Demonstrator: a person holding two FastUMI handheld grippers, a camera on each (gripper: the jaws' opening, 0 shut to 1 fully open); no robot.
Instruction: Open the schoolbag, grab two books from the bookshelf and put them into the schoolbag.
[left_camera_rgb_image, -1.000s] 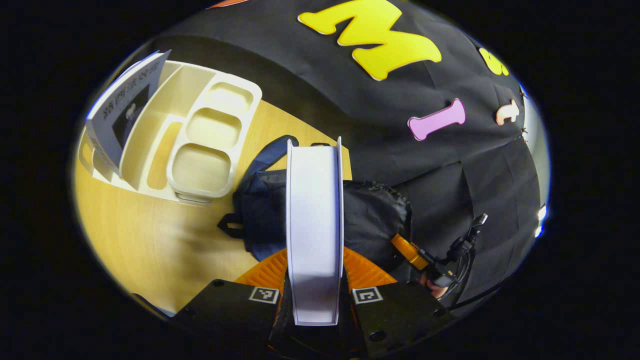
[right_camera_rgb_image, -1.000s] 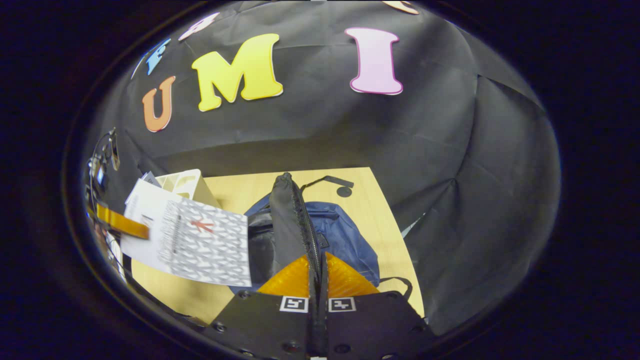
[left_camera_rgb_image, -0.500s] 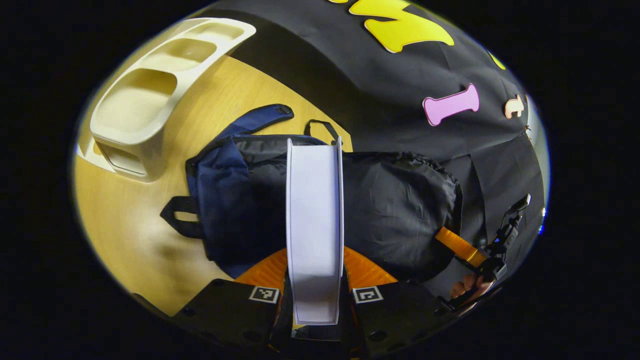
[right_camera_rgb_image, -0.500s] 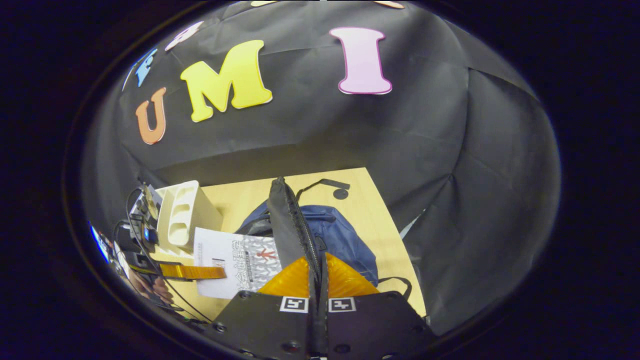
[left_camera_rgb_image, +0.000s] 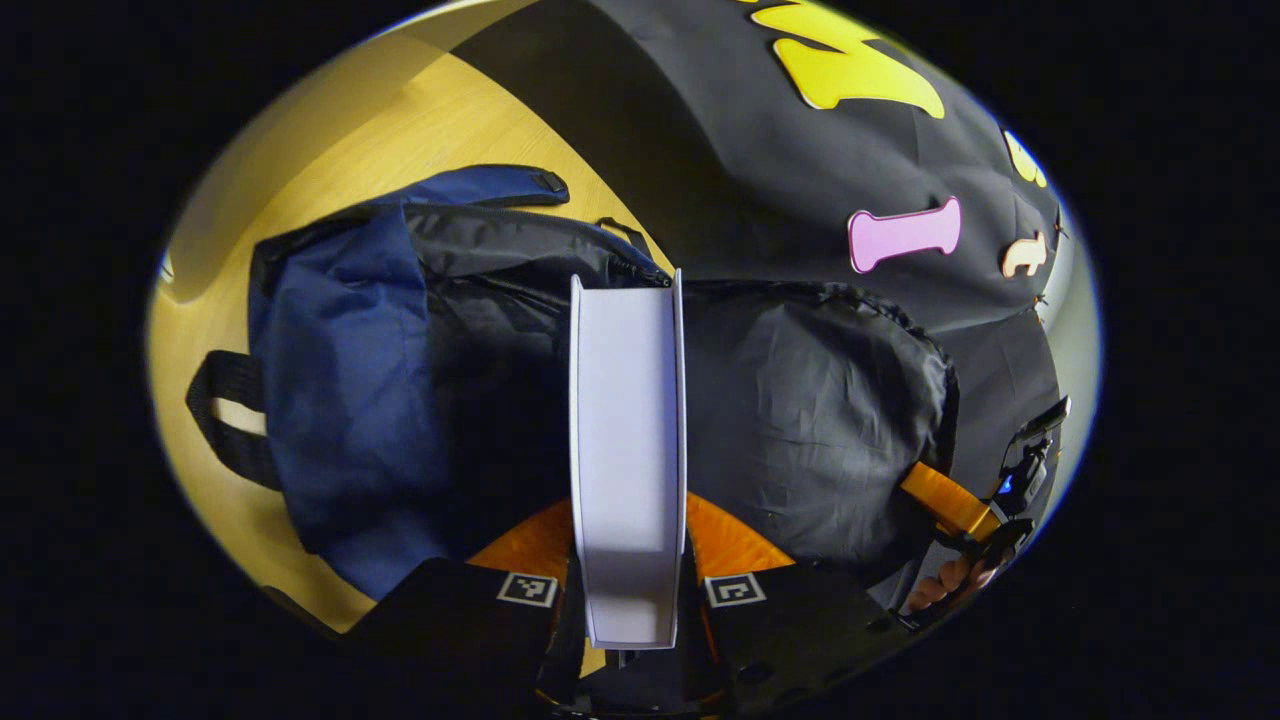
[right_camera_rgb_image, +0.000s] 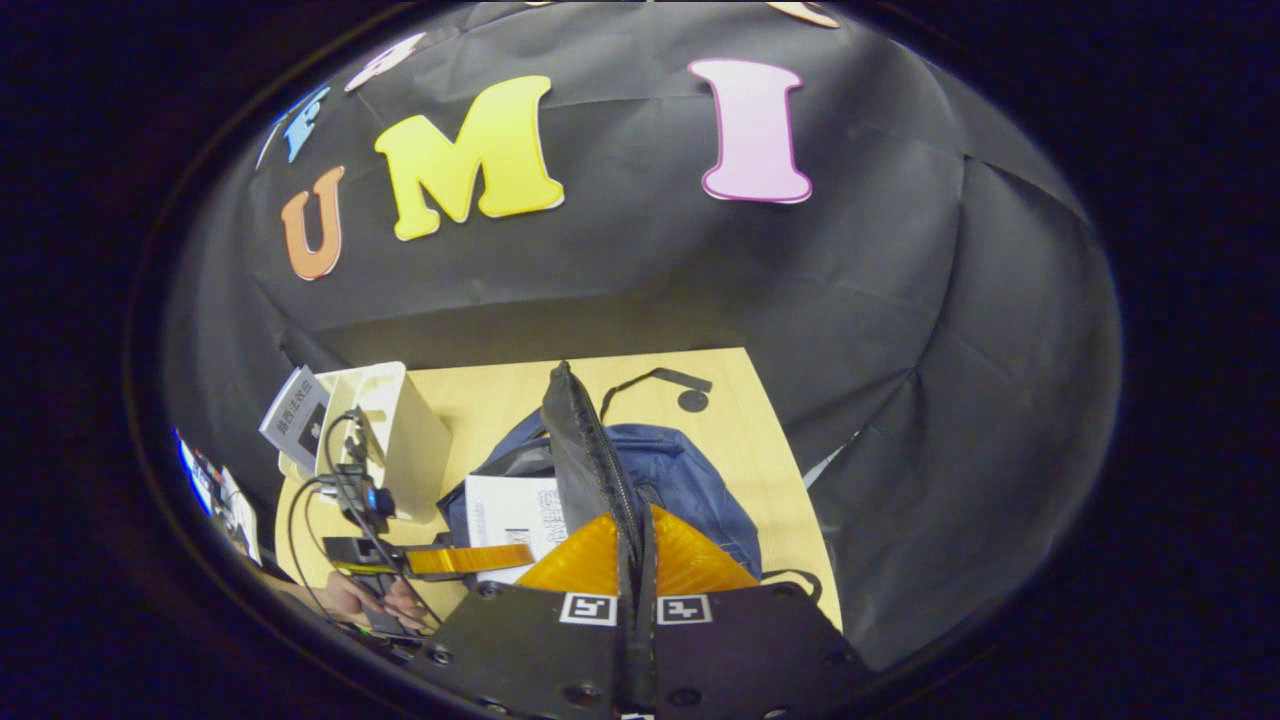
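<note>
A navy schoolbag (left_camera_rgb_image: 340, 400) lies on the wooden table with its black lining (left_camera_rgb_image: 800, 420) spread open. My left gripper (left_camera_rgb_image: 628, 540) is shut on a book (left_camera_rgb_image: 625, 440), seen edge-on with its white page block pointing into the opening. In the right gripper view that book (right_camera_rgb_image: 515, 510) sits partly inside the schoolbag (right_camera_rgb_image: 690, 490), with the left gripper (right_camera_rgb_image: 470, 558) on its near edge. My right gripper (right_camera_rgb_image: 635, 540) is shut on the bag's black zip flap (right_camera_rgb_image: 585, 450) and holds it up. The right gripper (left_camera_rgb_image: 945, 500) also appears at the flap's far right.
A cream bookshelf (right_camera_rgb_image: 400, 430) stands on the table (right_camera_rgb_image: 740, 420) left of the bag, with another book (right_camera_rgb_image: 295, 415) leaning in it. A hand (right_camera_rgb_image: 370, 600) holds the left gripper, and cables hang by it. Bag straps (left_camera_rgb_image: 225, 420) lie on the wood.
The left gripper carried the book from beside the bookshelf over to the bag and lowered it into the opening. The right gripper kept the flap raised.
</note>
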